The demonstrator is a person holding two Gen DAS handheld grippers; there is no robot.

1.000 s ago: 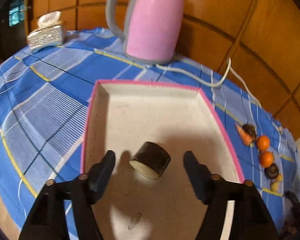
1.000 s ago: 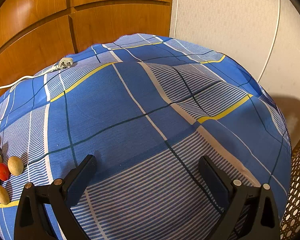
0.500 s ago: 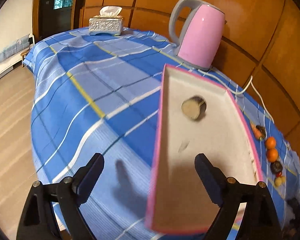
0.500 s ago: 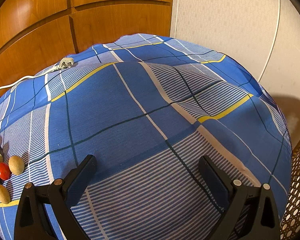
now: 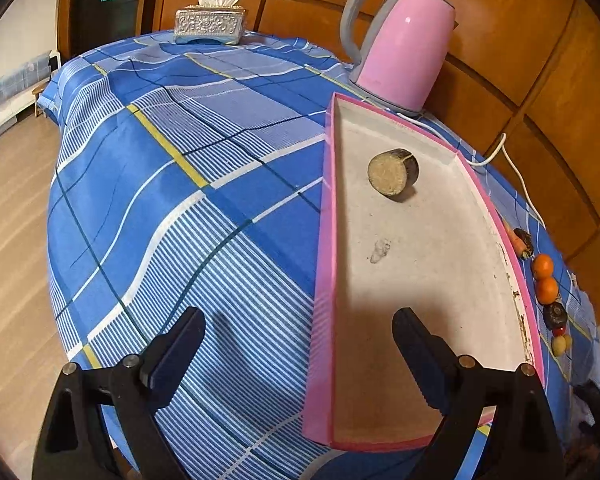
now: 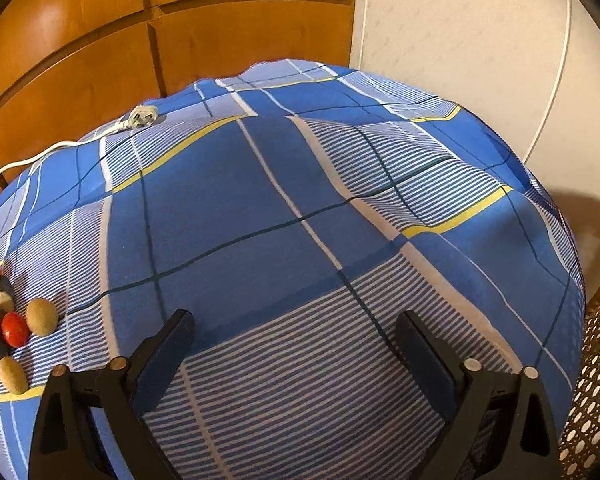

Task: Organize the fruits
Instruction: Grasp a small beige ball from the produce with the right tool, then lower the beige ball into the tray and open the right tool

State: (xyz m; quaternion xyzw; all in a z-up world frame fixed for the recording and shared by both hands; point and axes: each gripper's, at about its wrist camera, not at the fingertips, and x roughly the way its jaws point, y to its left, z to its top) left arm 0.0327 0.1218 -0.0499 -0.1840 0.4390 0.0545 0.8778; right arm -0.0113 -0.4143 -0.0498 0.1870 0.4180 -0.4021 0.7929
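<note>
A pink-rimmed white tray (image 5: pixel 326 240) lies on the blue checked cloth. One dark round fruit with a pale cut face (image 5: pixel 392 174) lies in its far half. My left gripper (image 5: pixel 300 336) is open and empty, above the tray's near left rim. A row of small fruits lies right of the tray: two oranges (image 5: pixel 544 278), a dark one (image 5: pixel 555 315) and others. In the right wrist view, my right gripper (image 6: pixel 294 340) is open and empty over bare cloth. A cluster of fruits lies at its far left, with a red one (image 6: pixel 14 330) and tan ones (image 6: pixel 41 316).
A pink kettle (image 5: pixel 400 44) stands behind the tray, its white cord (image 5: pixel 512 164) trailing right to a plug (image 6: pixel 142 118). A tissue box (image 5: pixel 210 24) stands at the far table edge. Wood panelling runs behind. The floor drops off at left. A wicker surface (image 6: pixel 592 392) is at right.
My left gripper has let go of the dark fruit, drawn back from it and swung left, so the tray now sits to the right. The right gripper has not moved.
</note>
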